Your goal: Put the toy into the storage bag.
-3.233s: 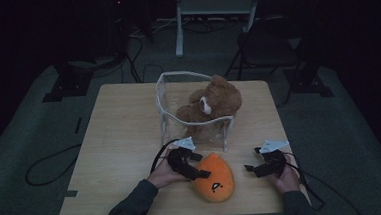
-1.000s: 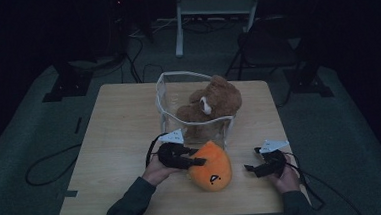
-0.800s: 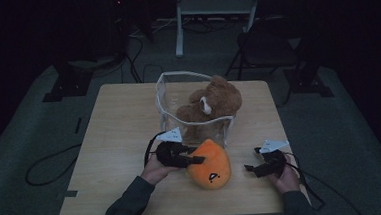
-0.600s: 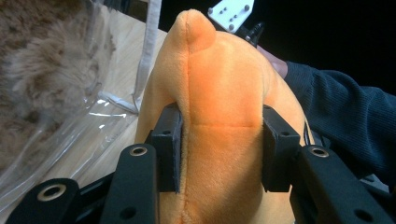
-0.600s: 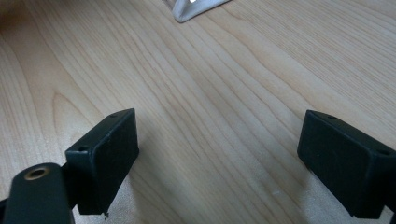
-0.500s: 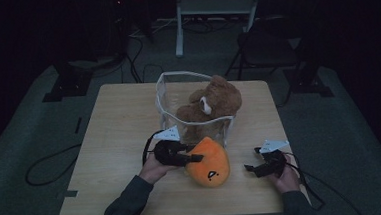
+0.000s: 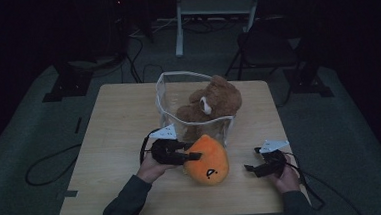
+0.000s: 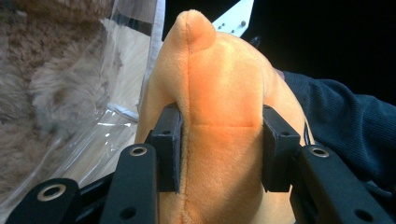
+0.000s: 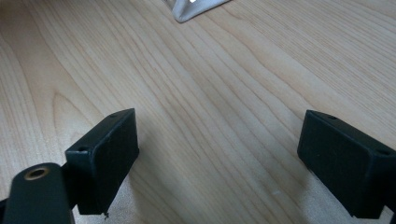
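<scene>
Wooden table (image 7: 124,121), fingers (image 8: 168,144) around (orange) plush (image 7: 208,160)

An orange plush toy (image 7: 207,161), rounded with a small pointed tip and a dark mark stitched on its front, is seen near the table's front edge, just before a clear bag. Its soft body is pinched in at both sides.

Light wooden table (image 7: 120,132) in a dim room, seen from above.
A clear plastic bag (image 7: 170,101) with white trim stands near its middle, holding a brown teddy bear (image 7: 218,98); an orange plush toy (image 7: 209,161) sits just in front of it.
</scene>
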Demonstrator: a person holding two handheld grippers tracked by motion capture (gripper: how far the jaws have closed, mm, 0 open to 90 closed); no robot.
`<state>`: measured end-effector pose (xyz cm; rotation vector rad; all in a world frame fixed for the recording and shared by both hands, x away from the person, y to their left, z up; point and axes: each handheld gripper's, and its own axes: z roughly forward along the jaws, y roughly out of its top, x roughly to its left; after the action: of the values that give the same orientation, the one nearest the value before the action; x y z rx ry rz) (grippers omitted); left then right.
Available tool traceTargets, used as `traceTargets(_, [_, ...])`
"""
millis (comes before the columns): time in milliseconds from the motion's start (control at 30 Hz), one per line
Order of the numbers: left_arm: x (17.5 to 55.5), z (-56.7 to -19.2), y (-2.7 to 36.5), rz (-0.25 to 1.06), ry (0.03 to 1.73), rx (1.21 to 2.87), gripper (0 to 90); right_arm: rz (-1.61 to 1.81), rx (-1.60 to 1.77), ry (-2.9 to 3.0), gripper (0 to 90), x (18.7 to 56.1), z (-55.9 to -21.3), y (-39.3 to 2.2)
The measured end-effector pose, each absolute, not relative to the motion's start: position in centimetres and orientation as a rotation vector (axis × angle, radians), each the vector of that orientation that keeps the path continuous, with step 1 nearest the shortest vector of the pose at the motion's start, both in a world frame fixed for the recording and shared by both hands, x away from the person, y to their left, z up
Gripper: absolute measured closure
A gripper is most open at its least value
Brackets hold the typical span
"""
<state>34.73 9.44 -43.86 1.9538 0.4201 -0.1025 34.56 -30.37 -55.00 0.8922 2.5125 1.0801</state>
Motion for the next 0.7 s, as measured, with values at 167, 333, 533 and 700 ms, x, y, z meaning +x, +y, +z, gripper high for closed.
traceTargets(167, [34.6, -43.5, 9.7, -0.091, 0.423, 1.941, 58.2, 1.080, 0.894, 2.513, 11.6, 34.5, -55.0, -30.4])
traceTargets(333, [34.6, -43.2, 10.1, -0.083, 0.434, 1.927, 58.2, 1.080, 0.895, 2.513, 11.6, 34.5, -55.0, -30.4])
traceTargets(533, [34.5, -42.8, 10.4, -0.075, 0.432, 1.915, 58.1, 1.080, 0.895, 2.514, 11.7, 34.5, -55.0, -30.4])
traceTargets(700, [34.3, -42.4, 10.6, -0.074, 0.430, 1.906, 58.2, 1.080, 0.895, 2.513, 11.7, 34.5, -55.0, -30.4])
